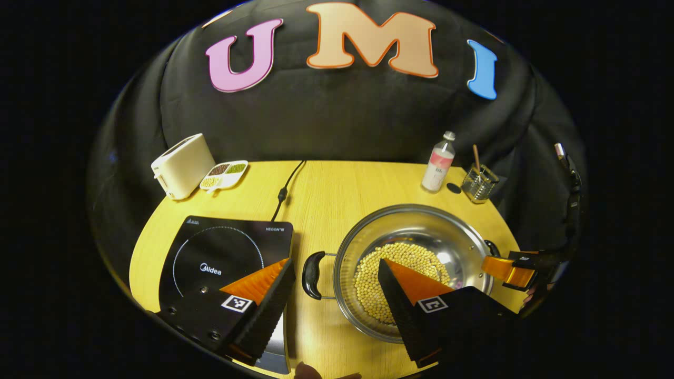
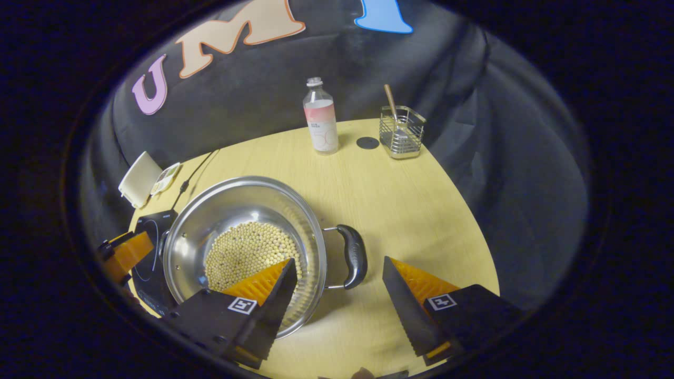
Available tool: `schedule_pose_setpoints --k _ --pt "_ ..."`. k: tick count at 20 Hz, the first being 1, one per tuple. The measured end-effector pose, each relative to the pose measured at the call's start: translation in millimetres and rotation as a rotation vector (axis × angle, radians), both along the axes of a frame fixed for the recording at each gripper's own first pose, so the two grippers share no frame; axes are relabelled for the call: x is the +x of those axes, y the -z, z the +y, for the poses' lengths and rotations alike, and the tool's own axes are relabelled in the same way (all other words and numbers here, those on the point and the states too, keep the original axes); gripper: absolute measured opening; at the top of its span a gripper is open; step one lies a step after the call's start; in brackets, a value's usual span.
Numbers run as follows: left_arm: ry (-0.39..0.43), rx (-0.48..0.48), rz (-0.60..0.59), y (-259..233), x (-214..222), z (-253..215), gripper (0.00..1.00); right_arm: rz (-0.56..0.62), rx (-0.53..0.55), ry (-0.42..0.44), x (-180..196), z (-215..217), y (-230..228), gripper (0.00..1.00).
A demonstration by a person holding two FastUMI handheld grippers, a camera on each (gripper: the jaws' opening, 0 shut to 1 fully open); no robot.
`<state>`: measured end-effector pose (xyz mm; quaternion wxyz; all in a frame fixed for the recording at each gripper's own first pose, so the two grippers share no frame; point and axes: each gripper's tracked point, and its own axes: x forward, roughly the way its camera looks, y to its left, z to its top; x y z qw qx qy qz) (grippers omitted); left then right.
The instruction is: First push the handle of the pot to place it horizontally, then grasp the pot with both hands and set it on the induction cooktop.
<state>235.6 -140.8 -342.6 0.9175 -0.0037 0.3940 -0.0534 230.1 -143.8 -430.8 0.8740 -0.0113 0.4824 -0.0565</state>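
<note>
A steel pot [image 1: 416,223] [image 2: 231,202] holding soybeans [image 1: 416,253] stands on the wooden table, just right of the black induction cooktop [image 1: 226,252] [image 2: 149,239]. Its two black handles point left and right. My left gripper [image 1: 334,261] is open, and the pot's left handle [image 1: 312,275] lies between its fingers, untouched. My right gripper [image 2: 338,259] is open too, straddling the right handle [image 2: 354,256]. Each gripper's own inner finger overhangs the pot. The right gripper [image 1: 513,268] also shows beyond the pot's far rim in the left gripper view, and the left gripper [image 2: 124,252] shows by the cooktop in the right gripper view.
At the back left stand a cream toaster [image 1: 181,166] and a divided dish [image 1: 224,175]. The cooktop's black cord [image 1: 284,192] runs to the table's back edge. A bottle [image 1: 438,163] [image 2: 321,118], a small black disc [image 2: 367,142] and a wire holder [image 1: 479,183] [image 2: 403,131] stand at the back right.
</note>
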Motion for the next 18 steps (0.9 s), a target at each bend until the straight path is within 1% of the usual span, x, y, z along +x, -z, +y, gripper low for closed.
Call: schedule_pose_setpoints --k 6,7,8,9,10,11,12,13,14,15,18 --pt "0.010 0.043 0.071 30 5 5 0.98 0.027 -0.010 0.000 6 -1 17 0.94" --pt "0.013 0.043 0.082 34 5 5 0.98 0.028 -0.021 0.001 8 -3 19 1.00" --pt "0.016 0.041 0.091 38 7 2 0.98 0.027 -0.032 -0.002 10 -4 22 0.94" --pt "0.022 0.040 0.102 42 7 0 1.00 0.029 -0.037 -0.008 11 -3 23 0.90" --pt "0.023 0.045 0.111 46 6 0 0.98 0.036 -0.037 -0.014 10 -2 24 0.94" --pt "0.023 0.049 0.111 48 9 0 1.00 0.040 -0.037 -0.018 10 -1 27 0.87" --pt "0.022 0.052 0.118 52 9 0 0.99 0.045 -0.041 -0.021 11 -2 31 0.81" --pt "0.019 0.058 0.131 57 8 2 0.99 0.052 -0.043 -0.022 12 -2 34 0.87" --pt "0.014 0.065 0.145 62 6 4 0.99 0.059 -0.045 -0.024 12 -3 37 0.70" --pt "0.009 0.078 0.156 69 6 8 0.97 0.066 -0.056 -0.024 14 -6 40 0.70" --pt "-0.003 0.092 0.198 84 -1 14 0.80 0.069 -0.021 -0.012 14 -5 41 0.63"
